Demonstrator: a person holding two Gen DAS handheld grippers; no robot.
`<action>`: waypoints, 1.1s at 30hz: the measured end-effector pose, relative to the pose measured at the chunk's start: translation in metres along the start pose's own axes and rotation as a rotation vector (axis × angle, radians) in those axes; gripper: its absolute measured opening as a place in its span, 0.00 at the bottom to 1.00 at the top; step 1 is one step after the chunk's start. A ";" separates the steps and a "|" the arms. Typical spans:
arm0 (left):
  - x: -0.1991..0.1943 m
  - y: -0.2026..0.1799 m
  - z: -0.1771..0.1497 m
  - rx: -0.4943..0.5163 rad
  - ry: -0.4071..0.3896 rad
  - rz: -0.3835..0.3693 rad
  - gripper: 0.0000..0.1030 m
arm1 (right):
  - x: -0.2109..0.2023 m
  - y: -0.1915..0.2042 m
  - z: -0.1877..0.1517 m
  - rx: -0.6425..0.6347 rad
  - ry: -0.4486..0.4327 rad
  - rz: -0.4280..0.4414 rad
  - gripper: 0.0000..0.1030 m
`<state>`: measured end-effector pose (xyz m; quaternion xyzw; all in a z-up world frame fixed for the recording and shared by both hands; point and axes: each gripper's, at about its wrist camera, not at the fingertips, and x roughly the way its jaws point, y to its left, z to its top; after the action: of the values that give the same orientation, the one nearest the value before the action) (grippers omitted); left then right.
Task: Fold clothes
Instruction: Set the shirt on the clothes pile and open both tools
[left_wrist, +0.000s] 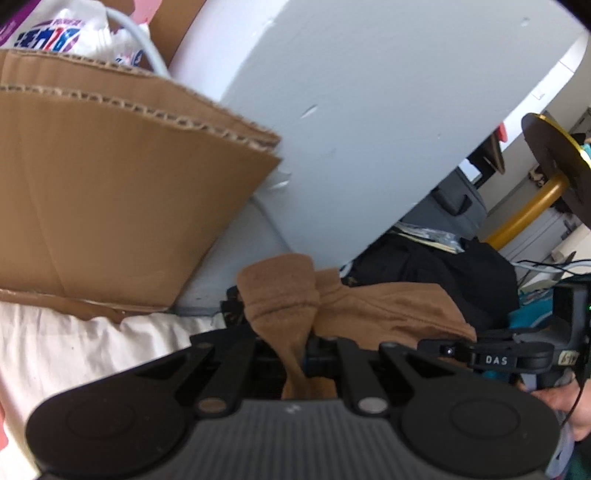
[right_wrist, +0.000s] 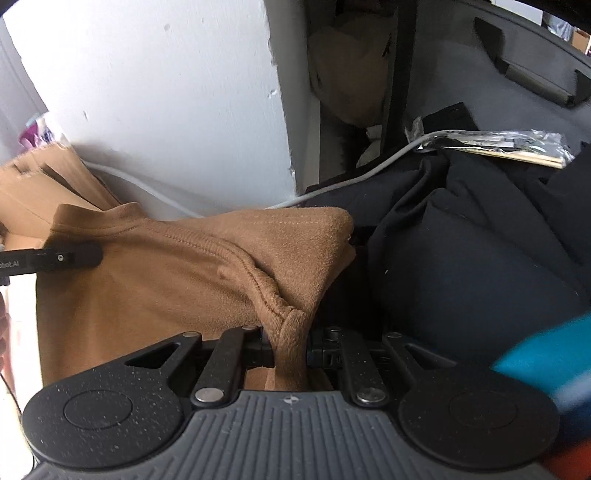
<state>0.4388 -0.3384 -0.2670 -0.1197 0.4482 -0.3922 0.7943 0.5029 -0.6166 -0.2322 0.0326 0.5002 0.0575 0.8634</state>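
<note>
A tan fleece garment (left_wrist: 388, 306) hangs stretched between my two grippers. In the left wrist view my left gripper (left_wrist: 295, 354) is shut on a bunched cuff or hem of it, which stands up above the jaws. My right gripper (left_wrist: 428, 345) reaches in from the right, a hand behind it. In the right wrist view my right gripper (right_wrist: 290, 343) is shut on a seamed fold of the tan garment (right_wrist: 166, 266), which spreads away to the left. The left gripper (right_wrist: 96, 254) pinches its far edge there.
A cardboard box (left_wrist: 110, 203) stands on the left on a cream sheet (left_wrist: 74, 350), against a white wall (left_wrist: 351, 129). Black clothes (right_wrist: 461, 258) are piled on the right, with a white cable (right_wrist: 369, 170) and a plastic packet (right_wrist: 498, 146) over them. A gold-legged round table (left_wrist: 535, 199) stands far right.
</note>
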 end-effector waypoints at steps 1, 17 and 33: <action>0.003 0.001 0.001 0.002 0.001 0.003 0.05 | 0.004 0.001 0.001 -0.007 0.007 -0.007 0.12; -0.010 0.007 0.001 0.028 0.047 0.020 0.29 | -0.024 0.009 0.031 -0.120 0.061 -0.176 0.36; -0.031 0.003 -0.017 0.059 0.051 0.018 0.29 | 0.023 -0.010 0.021 -0.013 0.100 -0.203 0.21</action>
<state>0.4177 -0.3107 -0.2591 -0.0822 0.4577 -0.4009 0.7893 0.5327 -0.6232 -0.2426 -0.0267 0.5431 -0.0255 0.8388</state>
